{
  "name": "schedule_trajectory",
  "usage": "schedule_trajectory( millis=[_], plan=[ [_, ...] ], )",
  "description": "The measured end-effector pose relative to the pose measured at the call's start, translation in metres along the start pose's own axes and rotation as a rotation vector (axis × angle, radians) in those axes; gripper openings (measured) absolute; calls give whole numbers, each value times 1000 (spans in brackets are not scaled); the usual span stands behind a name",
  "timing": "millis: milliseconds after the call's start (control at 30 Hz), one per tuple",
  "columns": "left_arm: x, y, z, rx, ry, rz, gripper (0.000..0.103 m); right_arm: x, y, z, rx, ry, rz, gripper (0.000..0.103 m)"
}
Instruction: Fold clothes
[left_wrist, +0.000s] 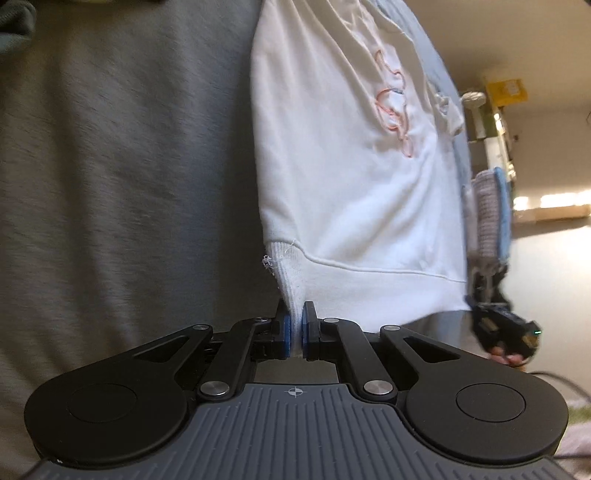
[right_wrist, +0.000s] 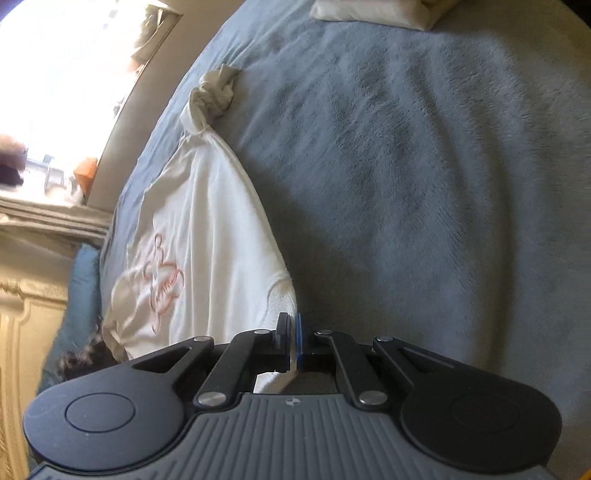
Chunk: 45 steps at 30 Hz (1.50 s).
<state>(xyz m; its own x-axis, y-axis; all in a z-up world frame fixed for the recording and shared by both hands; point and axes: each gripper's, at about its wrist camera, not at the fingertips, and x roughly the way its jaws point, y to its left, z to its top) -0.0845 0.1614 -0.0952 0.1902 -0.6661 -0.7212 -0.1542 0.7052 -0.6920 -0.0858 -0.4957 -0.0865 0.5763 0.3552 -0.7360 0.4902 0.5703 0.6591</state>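
Thing to fold: white cotton sweatshirt with a pink stitched outline drawing on the front (left_wrist: 351, 177), spread out on the soft grey fleece blanket (left_wrist: 122, 177).
Where on the blanket: near one edge, front side up, bottom band lifted a little off the fleece.
Far end of the sweatshirt: bunched into a crumpled knot of cloth (right_wrist: 214, 99), lying on the blanket.
Left gripper (left_wrist: 294, 328): clenched on one corner of the ribbed bottom band, thin white cloth pinched between the blue pads (left_wrist: 286, 332).
Right gripper (right_wrist: 291, 339): clenched on the other bottom corner, white cloth squeezed between its pads and poking out behind them.
Pose: both tilted down toward the blanket, one at each bottom corner, band pulled fairly straight between them.
Other hand seen from the left: far side of the sweatshirt, fingers wrapped round a black gripper (left_wrist: 506, 328).
Also on the blanket: pale folded cloth (right_wrist: 373, 13) at the far edge, well apart from the sweatshirt.
Could go wrong, slip: only a small bit of cloth in each pinch, likely to pull free with a hard tug.
Could go wrong, crooked fold: one corner carried ahead of the other, edges not matching.
Could go wrong, lump: bunched far end probably trapped under the fold, leaving a bump.
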Motion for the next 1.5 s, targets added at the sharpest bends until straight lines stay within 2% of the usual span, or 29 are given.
schedule_trajectory(
  millis=[200,267,333,400,467,500,600,700,733,800,833,867,933,967,1033,1100,1167,1233,1333,1433,1500],
  plan=[
    [22,6,-1,-5,54,36,3,10,-21,-7,63,33,-57,2],
    [18,3,0,21,46,39,3,3,-14,-6,32,16,-53,2],
    [21,2,0,53,59,72,4,0,-10,-6,9,16,-62,2],
    [24,1,0,86,72,105,6,7,-10,-8,-30,49,-140,3],
    [26,-1,0,132,81,158,7,15,-7,-11,-102,72,-288,4],
    [25,-3,-1,171,72,196,10,18,-4,-13,-143,72,-358,4],
    [10,-13,-5,276,15,276,23,6,8,-18,-251,-7,-397,4],
    [-6,-30,-7,386,-86,309,35,-7,35,-29,-405,-115,-351,5],
    [-9,-37,-7,424,-118,312,38,-9,48,-34,-467,-145,-317,10],
    [-7,-55,-3,493,-169,317,42,-8,73,-45,-581,-198,-261,31],
    [-2,-64,-2,522,-187,317,46,-5,86,-52,-640,-222,-242,48],
    [2,-73,0,550,-205,315,50,2,99,-58,-698,-238,-228,53],
    [15,-88,0,594,-233,287,68,19,119,-69,-789,-218,-209,56],
    [22,-94,0,607,-253,278,71,29,128,-74,-825,-200,-196,61],
    [36,-103,-1,627,-290,268,83,51,139,-78,-834,-121,-153,62],
    [46,-110,-1,642,-316,253,88,70,151,-83,-836,-51,-120,64],
    [52,-116,-2,662,-339,246,100,85,158,-92,-830,-12,-103,73],
    [55,-118,-5,687,-359,246,103,96,164,-94,-829,12,-97,76],
    [58,-119,-5,708,-346,273,103,105,172,-98,-835,33,-76,83],
    [63,-114,0,664,-340,243,103,106,180,-105,-890,-9,-62,95],
    [65,-110,6,617,-345,217,103,107,184,-109,-955,-48,-74,96]
  ],
)
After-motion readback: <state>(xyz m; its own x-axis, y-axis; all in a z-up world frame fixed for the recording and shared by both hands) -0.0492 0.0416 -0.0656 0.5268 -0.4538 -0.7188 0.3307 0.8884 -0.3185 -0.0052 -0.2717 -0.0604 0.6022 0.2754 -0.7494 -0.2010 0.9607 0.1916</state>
